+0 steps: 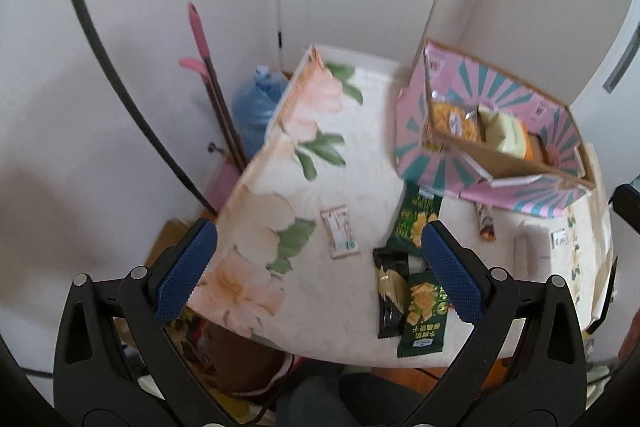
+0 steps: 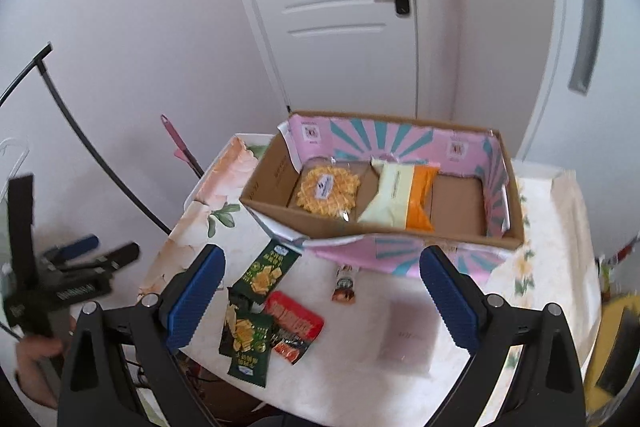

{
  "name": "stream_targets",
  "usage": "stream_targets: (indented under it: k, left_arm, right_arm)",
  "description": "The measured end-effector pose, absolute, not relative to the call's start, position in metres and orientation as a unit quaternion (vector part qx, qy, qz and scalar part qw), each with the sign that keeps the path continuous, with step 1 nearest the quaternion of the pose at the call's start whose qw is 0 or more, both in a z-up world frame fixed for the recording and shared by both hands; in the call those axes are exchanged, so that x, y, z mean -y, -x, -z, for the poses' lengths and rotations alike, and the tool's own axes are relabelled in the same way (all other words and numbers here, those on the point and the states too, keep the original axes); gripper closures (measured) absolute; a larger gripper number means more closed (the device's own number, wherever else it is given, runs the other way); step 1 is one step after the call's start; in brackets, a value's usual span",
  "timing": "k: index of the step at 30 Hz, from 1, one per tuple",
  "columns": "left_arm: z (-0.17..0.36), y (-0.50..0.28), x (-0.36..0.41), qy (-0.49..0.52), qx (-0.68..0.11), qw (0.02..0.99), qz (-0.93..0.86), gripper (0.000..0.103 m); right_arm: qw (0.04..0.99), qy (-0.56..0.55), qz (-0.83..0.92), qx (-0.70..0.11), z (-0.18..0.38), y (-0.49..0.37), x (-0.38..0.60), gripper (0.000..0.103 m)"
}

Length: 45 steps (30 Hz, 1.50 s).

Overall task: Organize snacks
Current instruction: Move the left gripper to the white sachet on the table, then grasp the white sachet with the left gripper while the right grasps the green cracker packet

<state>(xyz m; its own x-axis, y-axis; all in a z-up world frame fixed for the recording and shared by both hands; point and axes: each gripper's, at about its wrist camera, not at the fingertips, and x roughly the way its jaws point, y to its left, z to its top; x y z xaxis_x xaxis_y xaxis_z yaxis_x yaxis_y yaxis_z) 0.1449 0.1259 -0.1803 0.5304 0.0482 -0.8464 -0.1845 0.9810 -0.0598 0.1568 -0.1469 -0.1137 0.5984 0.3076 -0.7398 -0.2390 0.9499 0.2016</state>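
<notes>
Left gripper [image 1: 318, 255] fingers spread wide, nothing between them; right gripper [image 2: 322, 281] likewise released, empty. Both hover above the floral worktop [image 1: 360, 131]. Landmark: pink-and-teal cardboard box [image 2: 400, 251], holding a yellow cracker pack [image 2: 326, 193] and a cream-orange packet [image 2: 400, 201]. Just in front of the box: green snack bags [image 2: 266, 273], red packet [image 2: 294, 321], small snack bar [image 2: 344, 285]. White sachet [image 1: 340, 233] lies left of the box, apart.
</notes>
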Motion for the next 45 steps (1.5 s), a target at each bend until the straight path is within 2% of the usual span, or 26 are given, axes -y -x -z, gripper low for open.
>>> stream_targets:
  k: [4,7,14,19,30,37,41,45]
  left_arm:
    - [0.221,-0.161,-0.129,0.093,-0.511,0.853,-0.054,0.010]
    - [0.248,-0.171,-0.128,0.093,-0.529,0.842,-0.043,0.020]
    - [0.287,-0.189,-0.130,0.093,-0.559,0.824,-0.020,0.035]
    - [0.295,-0.196,-0.133,0.090,-0.564,0.821,-0.004,0.038]
    - [0.297,-0.204,-0.138,0.073,-0.562,0.823,0.022,0.081]
    - [0.297,-0.206,-0.145,0.078,-0.561,0.823,0.038,0.082]
    - [0.291,-0.205,-0.150,0.080,-0.555,0.827,0.047,0.090]
    - [0.294,-0.207,-0.152,0.082,-0.560,0.823,0.057,0.090]
  right_arm:
    - [0.885,-0.056,-0.129,-0.443,0.130,-0.156,0.138,0.006]
    - [0.882,-0.056,-0.114,-0.453,0.143,-0.156,0.129,0.006]
    - [0.865,-0.057,-0.081,-0.492,0.181,-0.164,0.105,0.006]
    - [0.857,-0.052,-0.074,-0.507,0.197,-0.169,0.087,0.006]
    - [0.850,-0.051,-0.069,-0.519,0.218,-0.180,0.066,0.006]
    - [0.841,-0.052,-0.060,-0.535,0.238,-0.195,0.052,0.006]
    - [0.837,-0.053,-0.056,-0.542,0.250,-0.205,0.043,0.006]
    - [0.834,-0.050,-0.052,-0.548,0.262,-0.213,0.032,0.007]
